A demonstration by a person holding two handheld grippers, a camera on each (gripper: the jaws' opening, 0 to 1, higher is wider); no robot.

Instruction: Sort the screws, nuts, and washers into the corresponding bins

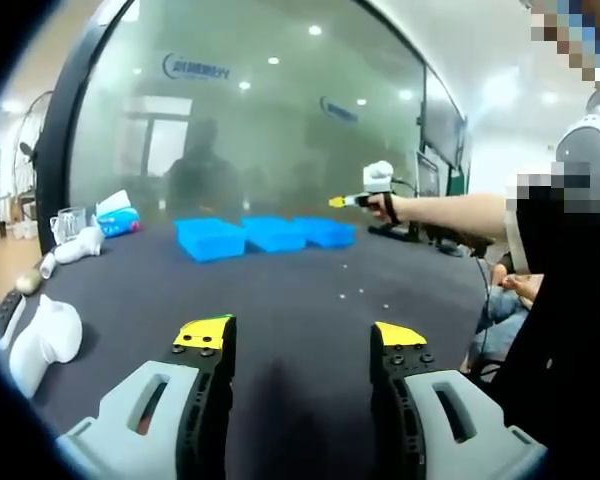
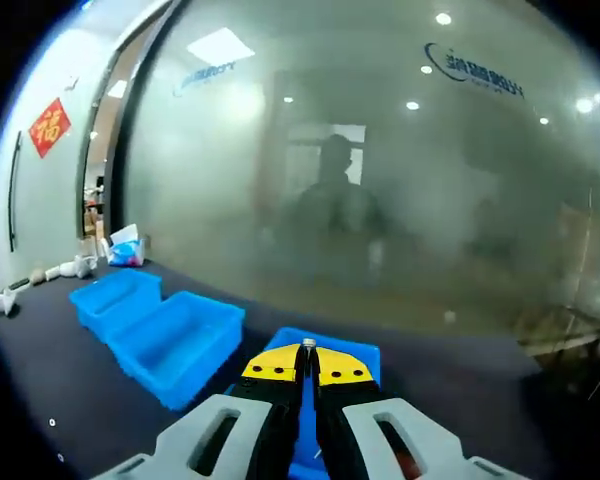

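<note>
Three blue bins stand in a row at the far side of the dark table [image 1: 280, 300]: left bin [image 1: 210, 240], middle bin [image 1: 273, 233], right bin [image 1: 326, 231]. A few tiny loose parts [image 1: 360, 292] lie on the table in front of them. My left gripper [image 1: 300, 335] is open and low over the near table, with nothing between its jaws. My right gripper [image 2: 307, 362], also visible held out above the right bin [image 1: 352, 201], is shut on a small silver part [image 2: 307, 345]. It hovers over one bin [image 2: 360, 352], with two others [image 2: 180, 335] [image 2: 115, 293] to its left.
White objects [image 1: 45, 340] lie at the table's near left, and a tissue pack [image 1: 115, 215] and a white item [image 1: 75, 247] at the far left. A frosted glass wall [image 1: 260, 120] runs behind the bins. A person's arm [image 1: 450, 212] reaches in from the right.
</note>
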